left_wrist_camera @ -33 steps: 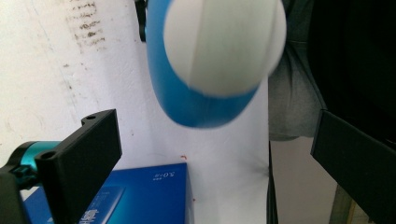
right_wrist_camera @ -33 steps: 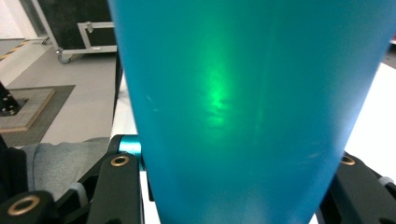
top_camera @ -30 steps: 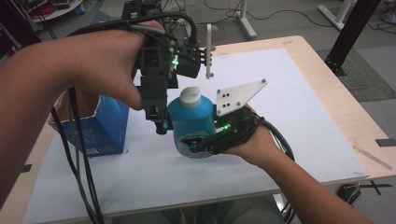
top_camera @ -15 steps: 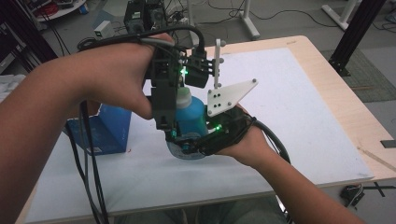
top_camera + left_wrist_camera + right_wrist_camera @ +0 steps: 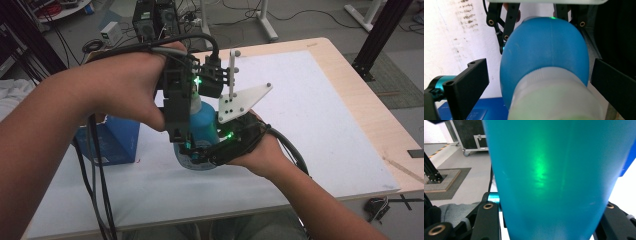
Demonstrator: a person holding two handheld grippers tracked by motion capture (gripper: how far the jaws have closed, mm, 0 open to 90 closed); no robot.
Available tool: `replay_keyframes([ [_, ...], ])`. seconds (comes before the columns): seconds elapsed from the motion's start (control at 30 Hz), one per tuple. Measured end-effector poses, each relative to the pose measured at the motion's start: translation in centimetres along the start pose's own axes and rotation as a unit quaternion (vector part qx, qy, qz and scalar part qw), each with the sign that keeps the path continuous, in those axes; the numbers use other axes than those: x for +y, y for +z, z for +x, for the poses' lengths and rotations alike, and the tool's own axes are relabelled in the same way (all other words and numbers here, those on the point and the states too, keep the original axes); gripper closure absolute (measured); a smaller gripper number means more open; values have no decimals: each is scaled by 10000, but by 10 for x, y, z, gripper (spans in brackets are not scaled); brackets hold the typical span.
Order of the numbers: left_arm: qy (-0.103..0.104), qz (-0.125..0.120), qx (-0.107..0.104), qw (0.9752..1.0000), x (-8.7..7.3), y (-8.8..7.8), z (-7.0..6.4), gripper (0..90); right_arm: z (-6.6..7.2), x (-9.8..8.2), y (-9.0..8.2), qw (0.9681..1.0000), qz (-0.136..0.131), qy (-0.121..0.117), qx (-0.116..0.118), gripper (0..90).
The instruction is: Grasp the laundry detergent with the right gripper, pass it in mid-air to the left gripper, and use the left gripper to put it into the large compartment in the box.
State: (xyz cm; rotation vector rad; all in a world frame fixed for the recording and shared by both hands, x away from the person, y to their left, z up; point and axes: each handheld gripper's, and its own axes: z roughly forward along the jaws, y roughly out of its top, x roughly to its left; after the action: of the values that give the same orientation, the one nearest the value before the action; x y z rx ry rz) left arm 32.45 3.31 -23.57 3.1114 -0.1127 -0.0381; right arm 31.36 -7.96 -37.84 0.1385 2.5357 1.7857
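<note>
Near the front edge of the bench [image 5: 350, 165], the right tool [image 5: 200, 155] is clenched around the lower body of a blue bottle [image 5: 202, 127], its jaws pressing the sides as the right tool's own camera shows [image 5: 544, 182]. The bottle is held just above the white mat [image 5: 310, 110], tilted a little. Over it, the left tool [image 5: 536, 82] comes down from the top with its jaws spread on either side of the white cap [image 5: 554, 97], not touching it. So the bottle looks secured, while the cap is not yet gripped; closing on it and twisting seem to be what is left. Behind the left forearm sits a blue box [image 5: 115, 142], and past the bench stand equipment cases [image 5: 150, 20].
</note>
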Motion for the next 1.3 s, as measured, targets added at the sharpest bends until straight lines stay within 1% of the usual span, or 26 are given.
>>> replay_keyframes([
  [0.13,-1,32,30,10000,0,1,-1,17,-1,0,1,10000,-8,-1,4,468],
  [0.2,5,37,20,10000,0,1,-1,37,0,0,1,10000,-14,5,-1,468],
  [0.27,12,23,58,10000,1,1,0,47,0,0,0,10000,-18,13,-8,468],
  [0.4,2,58,75,10000,1,1,0,47,0,0,0,10000,-22,9,-2,468],
  [0.47,16,83,81,9999,2,2,1,96,0,0,0,10000,-28,-14,-6,468],
  [0.63,32,107,102,9999,4,3,1,97,-1,0,0,10000,-20,-16,-16,469],
  [0.8,17,98,124,9999,4,3,1,120,-1,0,0,10000,-29,-23,-12,469],
  [0.83,13,119,104,9999,4,3,2,136,-1,0,0,10000,-38,-20,-12,469],
  [0.87,13,117,112,9999,4,3,2,141,-1,0,0,10000,-54,12,5,469],
  [1.1,13,147,109,9998,4,3,1,160,0,1,0,10000,-62,11,-1,469],
  [1.27,2,148,146,9998,4,2,1,161,0,1,0,10000,-63,19,-2,469],
  [1.3,2,148,146,9998,4,2,1,180,0,1,0,10000,-63,19,-2,469],
])
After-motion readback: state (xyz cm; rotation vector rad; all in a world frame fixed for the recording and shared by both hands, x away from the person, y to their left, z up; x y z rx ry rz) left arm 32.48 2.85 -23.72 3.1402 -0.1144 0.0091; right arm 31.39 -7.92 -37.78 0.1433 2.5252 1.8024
